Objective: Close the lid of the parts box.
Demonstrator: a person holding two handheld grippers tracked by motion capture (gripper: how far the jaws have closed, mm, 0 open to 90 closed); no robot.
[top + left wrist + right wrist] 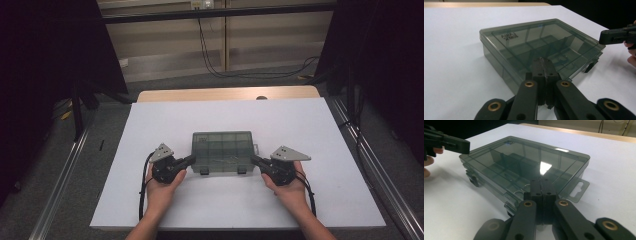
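A smoky transparent compartment box (223, 151) lies closed on the white table top (300, 130), its two latches facing the person. Dividers show through the lid (541, 40), and thin wire-like pieces lie in a near compartment (521, 190). My left gripper (191, 159) is shut, its tips at the box's near left corner (543, 62). My right gripper (254, 159) is shut too, its tips at the box's near right corner (541, 183). Nothing is held between either pair of jaws. A hang tab (577, 190) sticks out from the box's right side.
The white sheet covers a wooden table whose far edge (225, 94) shows bare. Metal rails (60, 170) run along both sides on the floor. Cables (250, 72) hang behind the table.
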